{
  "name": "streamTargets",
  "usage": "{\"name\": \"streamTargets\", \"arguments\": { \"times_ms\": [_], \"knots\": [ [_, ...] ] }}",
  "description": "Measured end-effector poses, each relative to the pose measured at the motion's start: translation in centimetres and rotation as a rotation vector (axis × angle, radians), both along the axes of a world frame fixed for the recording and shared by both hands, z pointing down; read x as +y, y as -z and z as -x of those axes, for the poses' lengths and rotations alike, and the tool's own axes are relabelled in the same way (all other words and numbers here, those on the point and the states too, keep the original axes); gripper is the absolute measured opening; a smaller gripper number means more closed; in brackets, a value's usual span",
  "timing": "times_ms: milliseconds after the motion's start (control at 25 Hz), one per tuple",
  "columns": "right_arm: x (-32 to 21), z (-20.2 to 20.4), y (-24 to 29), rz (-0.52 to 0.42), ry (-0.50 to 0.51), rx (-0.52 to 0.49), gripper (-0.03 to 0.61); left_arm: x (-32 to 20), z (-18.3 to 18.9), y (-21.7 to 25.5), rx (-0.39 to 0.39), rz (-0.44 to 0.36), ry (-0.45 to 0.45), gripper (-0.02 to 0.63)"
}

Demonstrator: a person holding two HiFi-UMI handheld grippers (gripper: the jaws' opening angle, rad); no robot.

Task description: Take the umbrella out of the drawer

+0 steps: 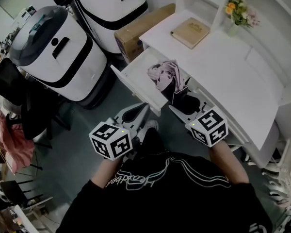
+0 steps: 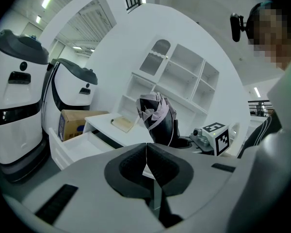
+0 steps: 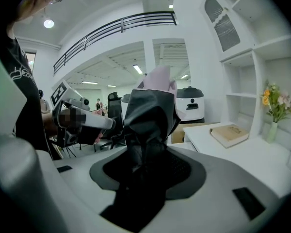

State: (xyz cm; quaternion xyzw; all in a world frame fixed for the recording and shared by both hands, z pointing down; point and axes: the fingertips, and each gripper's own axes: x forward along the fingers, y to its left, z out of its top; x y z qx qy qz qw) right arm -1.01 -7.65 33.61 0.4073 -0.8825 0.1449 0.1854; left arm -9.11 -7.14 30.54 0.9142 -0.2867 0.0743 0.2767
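Observation:
A folded umbrella [image 1: 166, 75] with pink and black fabric is held up over the open white drawer [image 1: 136, 89]. My right gripper [image 1: 180, 97] is shut on its black lower part. In the right gripper view the umbrella [image 3: 150, 110] fills the space between the jaws of the right gripper [image 3: 145, 164] and rises upright. My left gripper [image 1: 136, 111] hovers to the left, in front of the drawer, shut and holding nothing. From the left gripper [image 2: 146, 152], the umbrella [image 2: 157, 118] shows above the desk, with the drawer [image 2: 72, 147] pulled out at the left.
The white desk [image 1: 223, 67] carries a tan book [image 1: 190, 32] and a vase of flowers [image 1: 240, 11], with shelves behind. A cardboard box [image 1: 136, 30] and two large white machines [image 1: 58, 52] stand left of the desk. A dark chair with clothes [image 1: 9, 96] is at far left.

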Motion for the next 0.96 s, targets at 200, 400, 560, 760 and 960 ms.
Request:
{"name": "streamTargets", "arguments": {
  "times_ms": [200,400,560,760,960],
  "knots": [
    [0.2,-0.4,0.5,0.001,-0.003,-0.035,0.213,0.0,-0.8,0.1,-0.006,0.0,-0.014,0.021],
    [0.1,-0.8,0.8,0.0,-0.006,-0.04,0.213,-0.2,-1.3,0.2,-0.014,0.001,-0.027,0.021],
    [-0.1,-1.0,0.9,-0.006,-0.012,-0.041,0.213,-0.6,-1.5,0.1,-0.017,0.0,-0.033,0.021],
    [0.1,-1.0,0.7,-0.001,-0.007,-0.046,0.213,-0.7,-1.4,0.2,-0.018,-0.006,-0.033,0.021],
    [-0.2,-1.0,1.0,-0.008,-0.007,-0.046,0.213,-0.9,-1.6,0.8,-0.021,-0.02,-0.035,0.021]
  ]
}}
